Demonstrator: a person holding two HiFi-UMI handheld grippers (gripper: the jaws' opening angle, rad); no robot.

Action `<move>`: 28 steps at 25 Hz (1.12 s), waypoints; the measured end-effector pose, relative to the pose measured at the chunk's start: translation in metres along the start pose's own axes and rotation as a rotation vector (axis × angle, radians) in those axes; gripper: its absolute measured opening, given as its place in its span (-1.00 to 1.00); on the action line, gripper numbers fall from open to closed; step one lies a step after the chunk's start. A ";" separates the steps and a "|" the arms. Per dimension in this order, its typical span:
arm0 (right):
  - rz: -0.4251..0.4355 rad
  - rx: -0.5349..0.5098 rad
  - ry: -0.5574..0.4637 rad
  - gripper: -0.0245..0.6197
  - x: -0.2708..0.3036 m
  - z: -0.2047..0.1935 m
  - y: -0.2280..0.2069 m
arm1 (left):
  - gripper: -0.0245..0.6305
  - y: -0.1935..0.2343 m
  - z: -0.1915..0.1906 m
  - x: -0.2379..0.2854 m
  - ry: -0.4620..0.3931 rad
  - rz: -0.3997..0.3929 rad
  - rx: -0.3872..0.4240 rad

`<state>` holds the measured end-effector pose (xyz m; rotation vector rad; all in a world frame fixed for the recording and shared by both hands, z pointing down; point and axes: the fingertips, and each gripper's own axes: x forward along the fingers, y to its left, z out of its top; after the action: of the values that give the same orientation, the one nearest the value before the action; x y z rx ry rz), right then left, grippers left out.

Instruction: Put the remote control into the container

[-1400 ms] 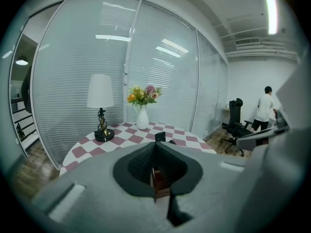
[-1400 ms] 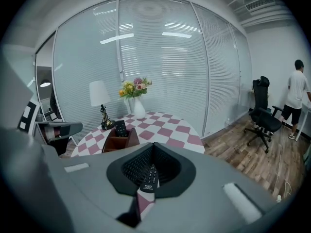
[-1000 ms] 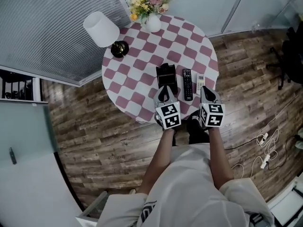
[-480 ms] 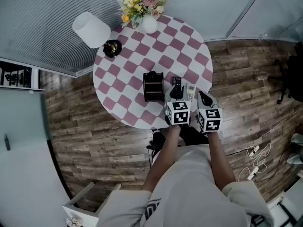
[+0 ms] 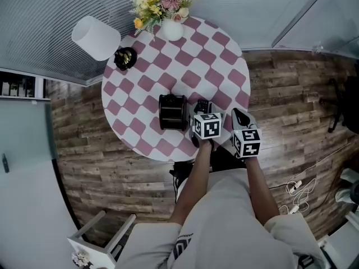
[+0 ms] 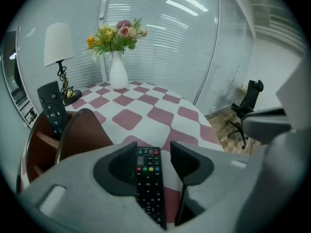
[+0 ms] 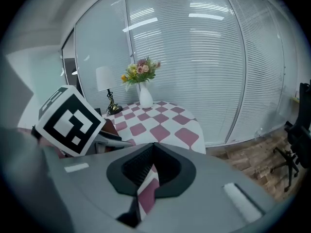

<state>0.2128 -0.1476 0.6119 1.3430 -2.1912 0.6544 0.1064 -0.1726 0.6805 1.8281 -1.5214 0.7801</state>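
- Table: under both my grippers.
- Container: just left of my left gripper.
- Remote control: flat between my opening left jaws, pads not touching it. Judged light, rigid and slick; grip the long edges at mid-body.
- Right gripper: jaws together, empty.

Office lounge, as I read it.
I see blind-covered glass partitions, a swivel office chair, plank floor, and a round checked surface with lamp and flower vase.
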 end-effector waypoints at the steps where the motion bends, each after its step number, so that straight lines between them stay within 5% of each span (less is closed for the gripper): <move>1: 0.003 0.000 0.002 -0.92 0.003 0.000 -0.003 | -0.27 0.003 -0.003 0.006 0.016 0.008 -0.003; 15: 0.013 0.025 0.017 -0.92 0.033 -0.002 -0.032 | -0.15 0.017 -0.028 0.053 0.171 0.025 -0.004; 21: 0.004 0.029 0.013 -0.92 0.029 -0.001 -0.032 | -0.26 0.017 -0.022 0.047 0.133 0.011 -0.019; 28: -0.022 0.036 -0.006 -0.92 0.012 0.002 -0.011 | -0.27 0.013 0.004 0.006 -0.026 -0.014 0.013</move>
<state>0.2172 -0.1611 0.6193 1.3865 -2.1766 0.6850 0.0948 -0.1811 0.6836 1.8637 -1.5217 0.7641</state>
